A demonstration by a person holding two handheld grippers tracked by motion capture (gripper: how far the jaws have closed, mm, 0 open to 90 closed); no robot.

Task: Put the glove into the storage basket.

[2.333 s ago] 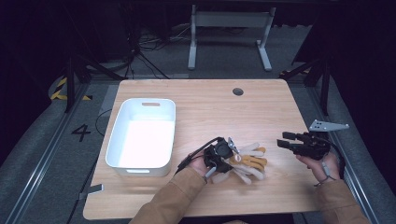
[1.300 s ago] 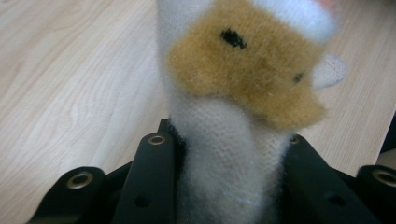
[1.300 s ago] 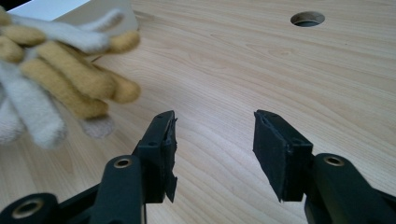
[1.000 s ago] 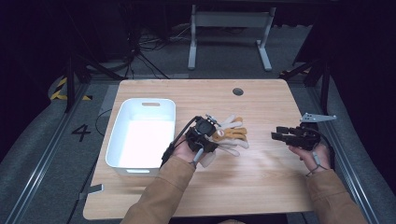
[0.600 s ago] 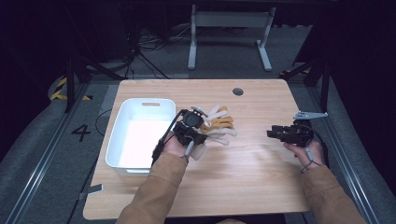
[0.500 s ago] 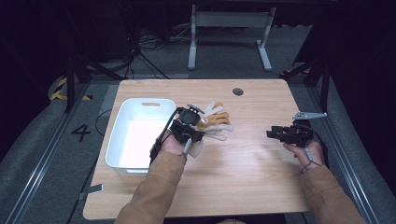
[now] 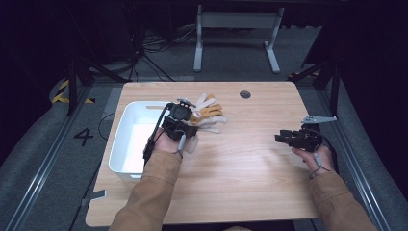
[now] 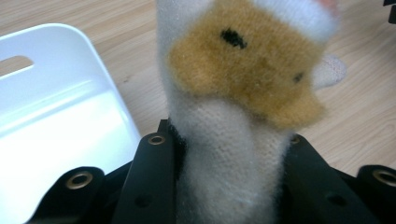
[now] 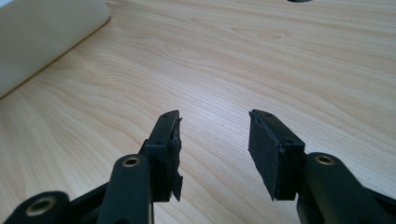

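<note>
A fuzzy white-and-tan glove (image 8: 233, 93) is pinched between the jaws of the left gripper (image 7: 182, 120), held just beside the white bin (image 7: 126, 144) at its right rim. The right gripper (image 9: 212, 149) is held spread and empty over the table (image 7: 240, 168), well apart.

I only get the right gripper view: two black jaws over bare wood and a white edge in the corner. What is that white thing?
Observer: A white plastic bin at the table's left side.
Operator: Is anything in it?
Observer: Its floor looks bare in the high view.
Operator: What is the other hand doing?
Observer: The left gripper is shut on a fuzzy white-and-tan glove, beside the bin's right rim.
Operator: And my gripper?
Observer: The right gripper is open, apart at the table's right side.
</note>
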